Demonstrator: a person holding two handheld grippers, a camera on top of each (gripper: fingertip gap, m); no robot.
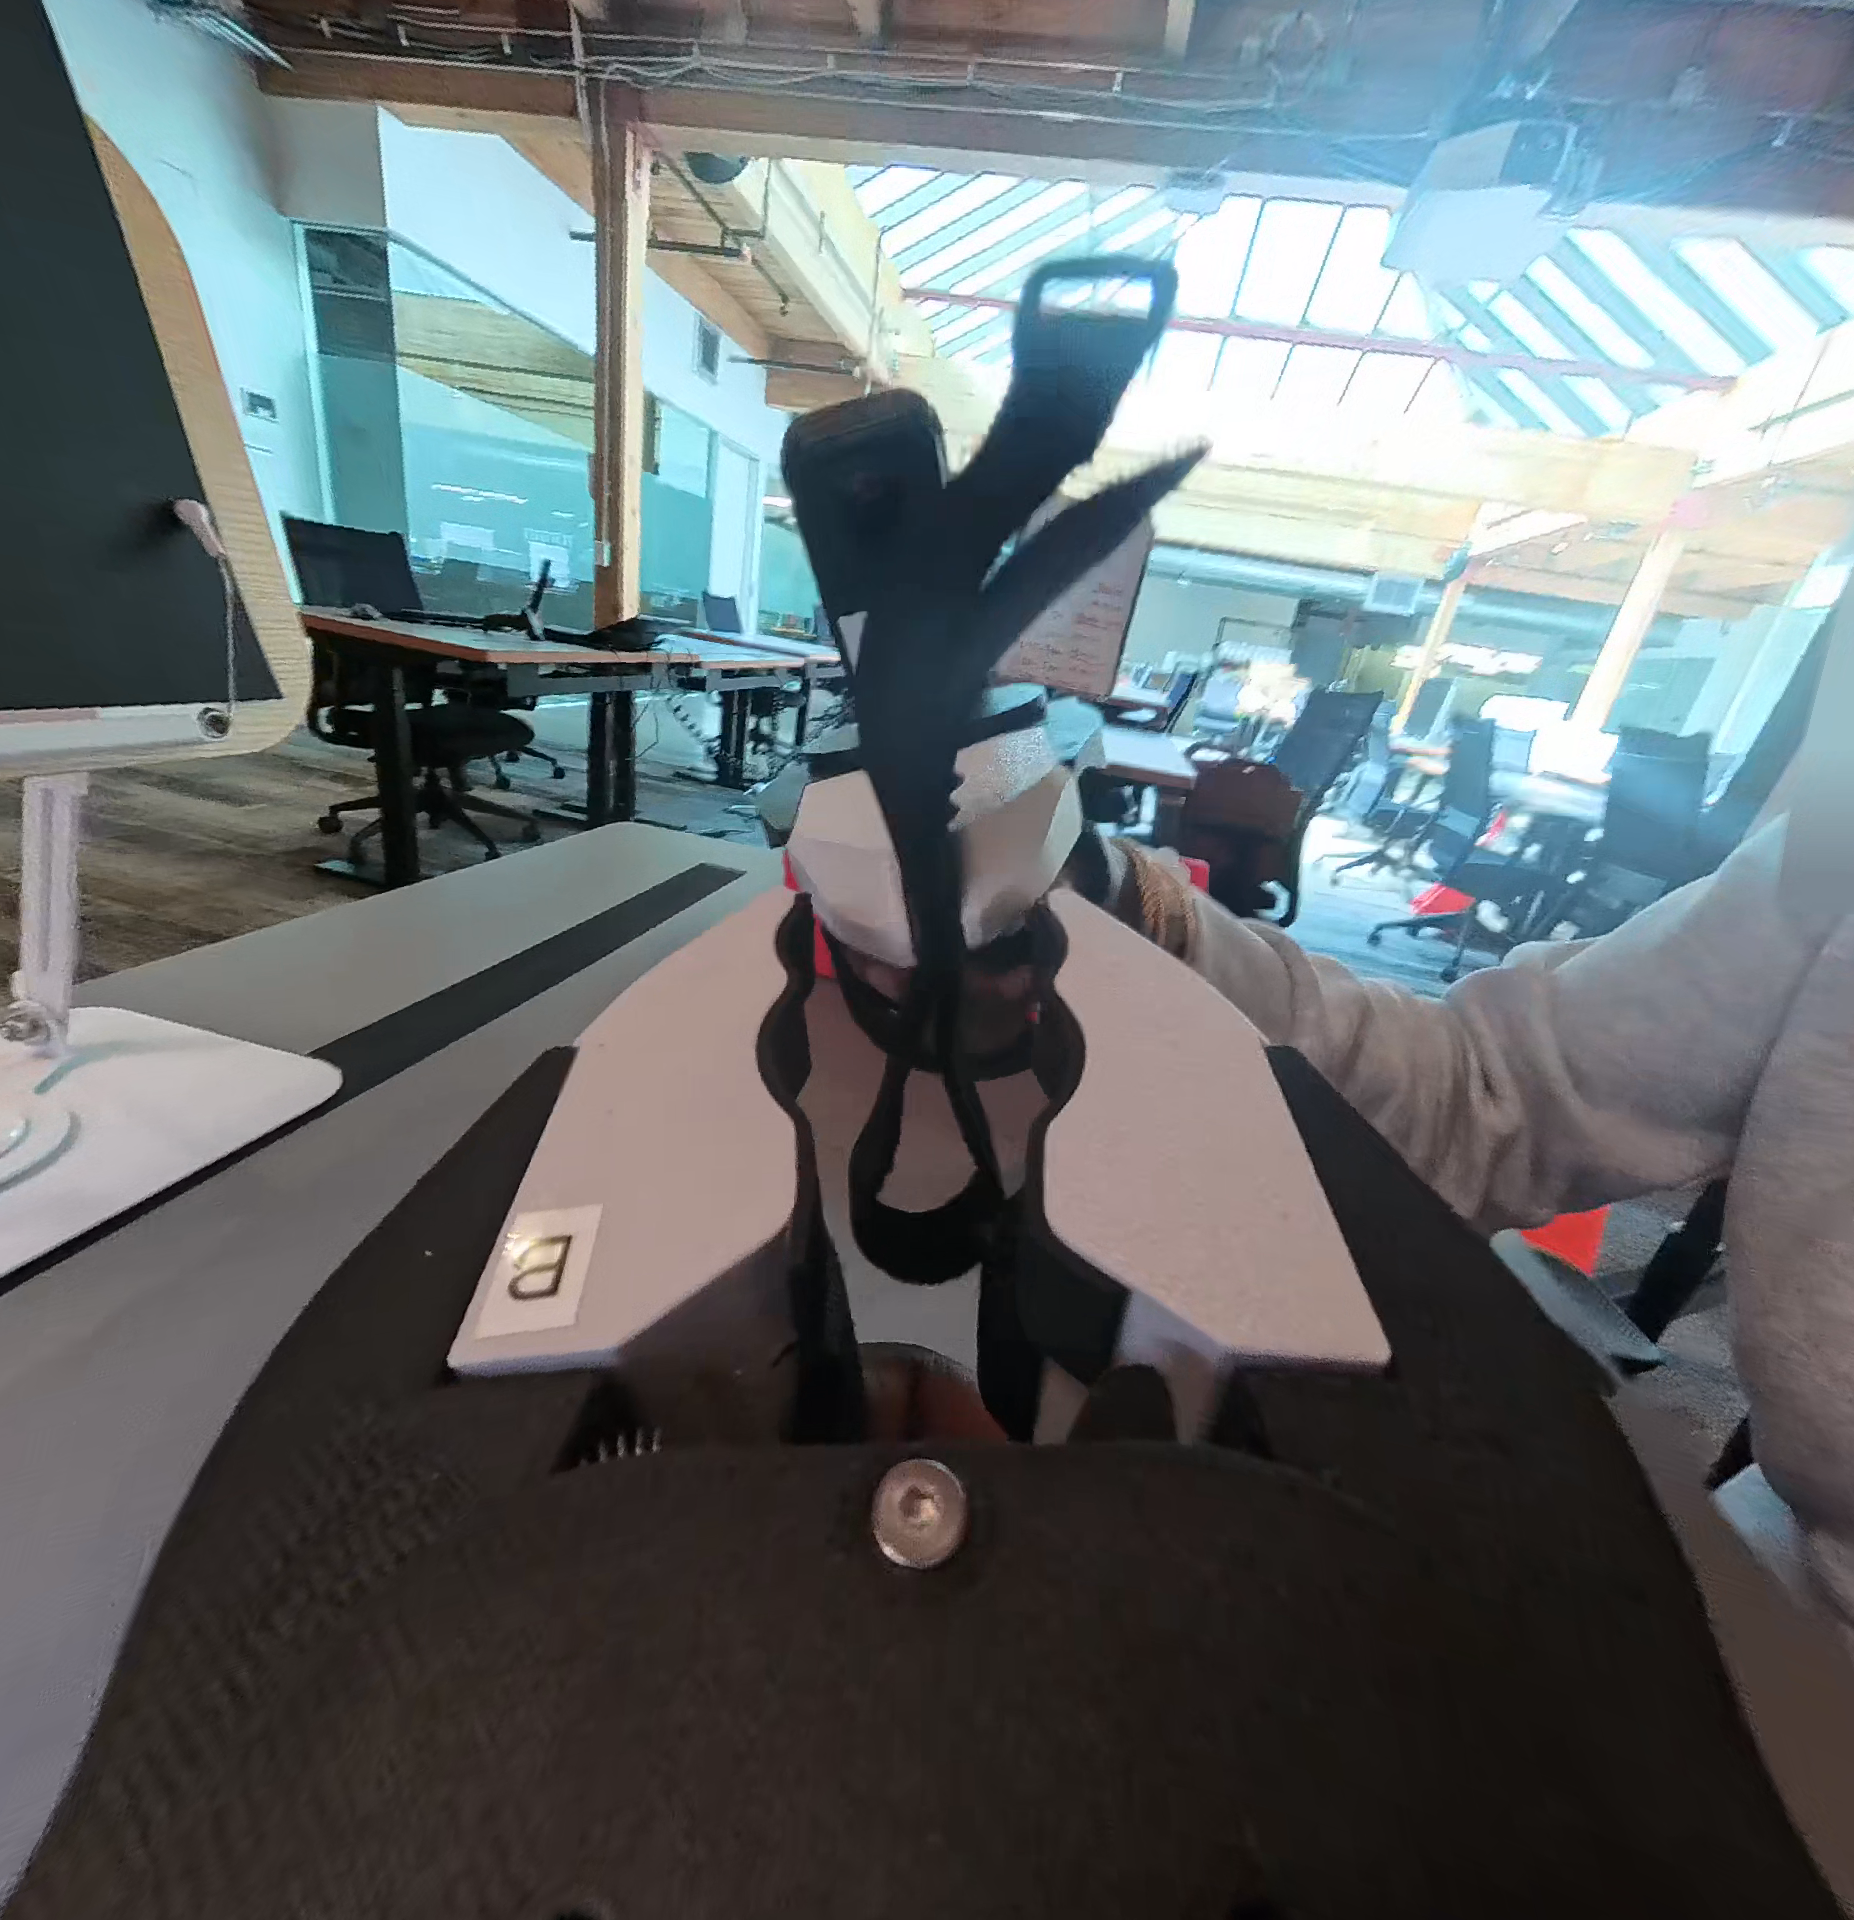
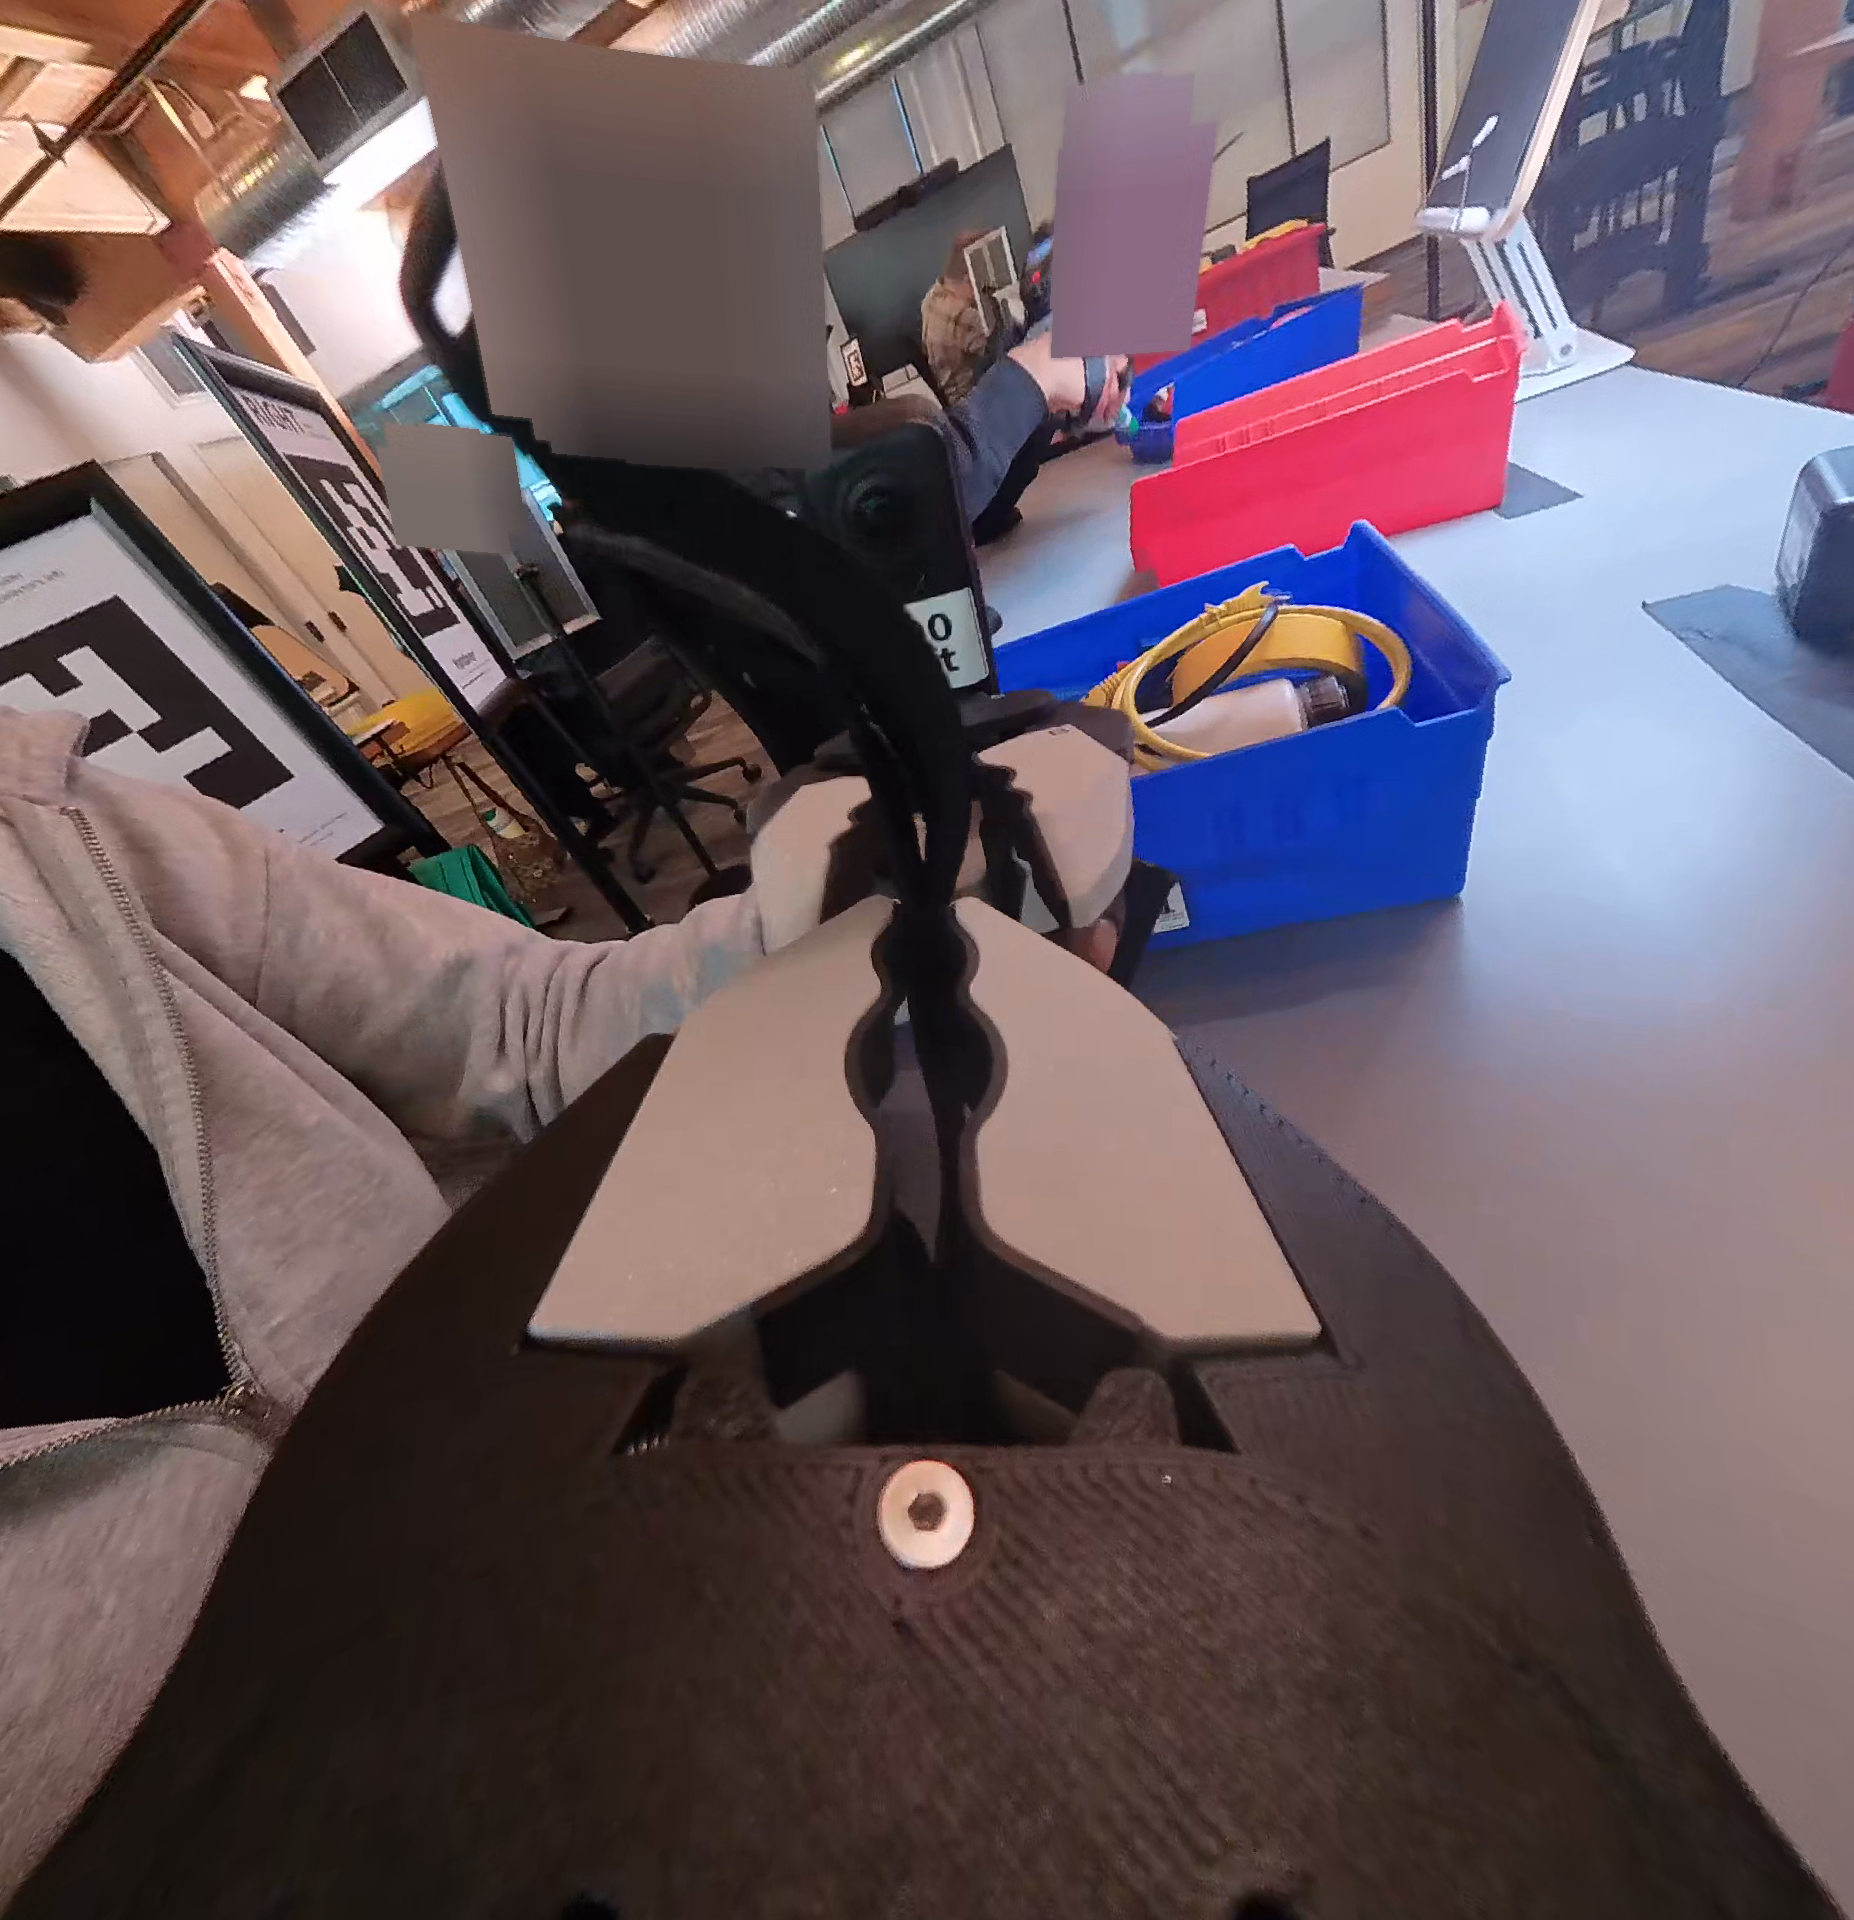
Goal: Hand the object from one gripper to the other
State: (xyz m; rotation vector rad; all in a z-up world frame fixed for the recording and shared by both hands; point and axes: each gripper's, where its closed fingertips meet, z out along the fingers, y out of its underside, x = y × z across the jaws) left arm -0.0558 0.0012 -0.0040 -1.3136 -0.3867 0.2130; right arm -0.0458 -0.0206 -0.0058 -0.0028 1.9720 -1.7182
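Note:
A black strap with a buckle hangs between the two grippers, which face each other tip to tip above the grey table. My right gripper is shut on the black strap, its white fingers pinching it. It shows in the left wrist view straight ahead. My left gripper has its jaws apart, and a loop of the strap lies loose in the gap. The left gripper also shows in the right wrist view, its fingers spread on either side of the strap.
A blue bin holding a yellow cable and a white bottle stands on the grey table, with a red bin and another blue bin behind it. A white monitor stand is at left. A grey sleeve reaches in.

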